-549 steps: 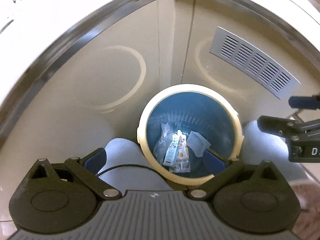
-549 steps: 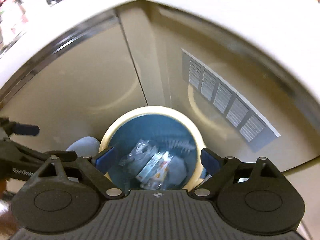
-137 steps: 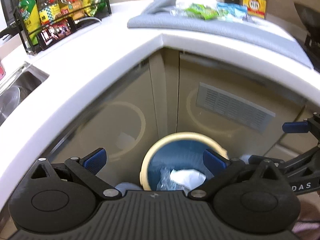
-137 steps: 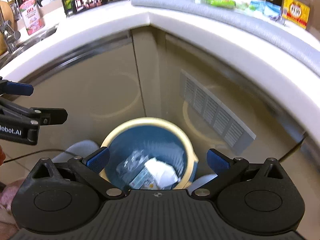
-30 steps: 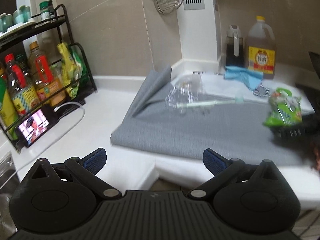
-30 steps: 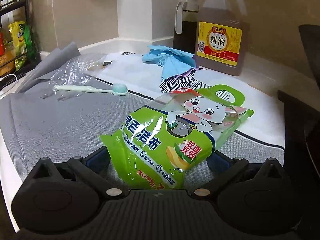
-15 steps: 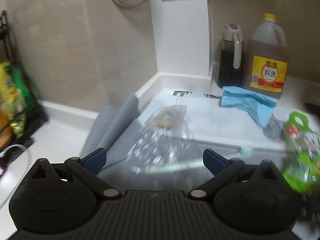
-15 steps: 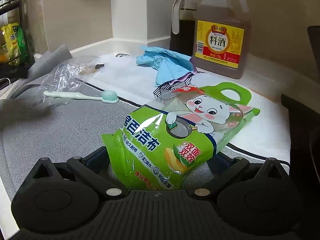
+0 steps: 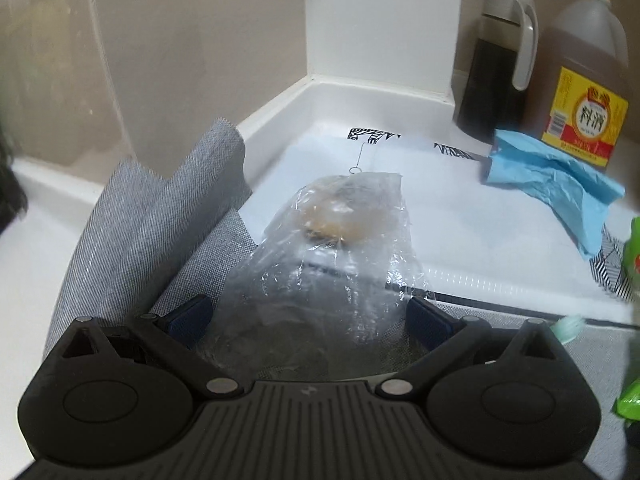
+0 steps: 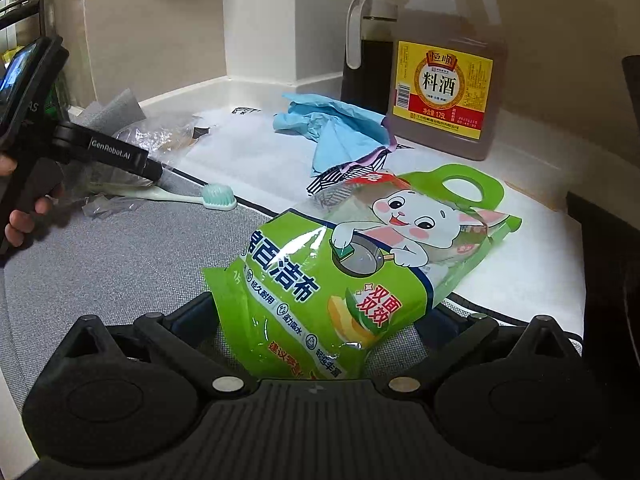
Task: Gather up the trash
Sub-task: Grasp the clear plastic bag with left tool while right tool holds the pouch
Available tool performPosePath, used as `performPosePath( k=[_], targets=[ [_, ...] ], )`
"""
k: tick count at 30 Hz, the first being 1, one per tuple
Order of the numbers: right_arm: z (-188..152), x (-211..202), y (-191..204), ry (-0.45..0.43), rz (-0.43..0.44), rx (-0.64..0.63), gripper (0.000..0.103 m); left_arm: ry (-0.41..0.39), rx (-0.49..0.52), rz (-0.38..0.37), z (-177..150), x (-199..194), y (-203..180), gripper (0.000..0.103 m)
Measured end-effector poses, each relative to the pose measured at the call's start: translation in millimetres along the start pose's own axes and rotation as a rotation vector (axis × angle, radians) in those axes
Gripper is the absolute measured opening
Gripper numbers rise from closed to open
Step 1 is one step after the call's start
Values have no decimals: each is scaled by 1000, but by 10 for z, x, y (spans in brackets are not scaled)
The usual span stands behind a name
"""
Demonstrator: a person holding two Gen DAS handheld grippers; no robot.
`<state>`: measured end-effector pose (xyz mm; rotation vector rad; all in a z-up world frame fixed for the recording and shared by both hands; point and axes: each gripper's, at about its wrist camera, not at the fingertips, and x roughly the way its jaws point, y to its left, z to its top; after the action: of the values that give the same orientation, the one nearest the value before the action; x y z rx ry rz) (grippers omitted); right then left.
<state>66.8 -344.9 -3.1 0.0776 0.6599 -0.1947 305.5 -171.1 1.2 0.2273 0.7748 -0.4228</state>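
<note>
The left gripper (image 9: 308,318) has its fingers wide apart, and the clear plastic bag (image 9: 328,248) lies between them on the grey mat (image 9: 132,216), not pinched. The right gripper (image 10: 316,318) is also spread, its fingers on both sides of the green packet (image 10: 344,264), which rests on the mat. A toothbrush (image 10: 200,196) lies beside the bag, and crumpled blue paper (image 10: 340,128) sits near the big bottle (image 10: 444,80).

The green bag (image 10: 352,268) hides the right gripper (image 10: 320,320) fingertips (contact unclear).
</note>
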Motion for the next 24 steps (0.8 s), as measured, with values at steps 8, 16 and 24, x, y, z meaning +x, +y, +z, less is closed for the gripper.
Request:
performPosePath(
  k=[8, 16, 24],
  targets=[
    [-3, 6, 3, -1, -3, 1, 103, -15, -9, -7, -18, -8, 9, 103],
    [14, 36, 10, -1, -13, 9, 103, 10, 2, 7, 36, -18, -24, 103],
    [17, 42, 40, -14, -43, 16, 98, 37, -7, 107, 75, -90, -7, 89]
  ],
)
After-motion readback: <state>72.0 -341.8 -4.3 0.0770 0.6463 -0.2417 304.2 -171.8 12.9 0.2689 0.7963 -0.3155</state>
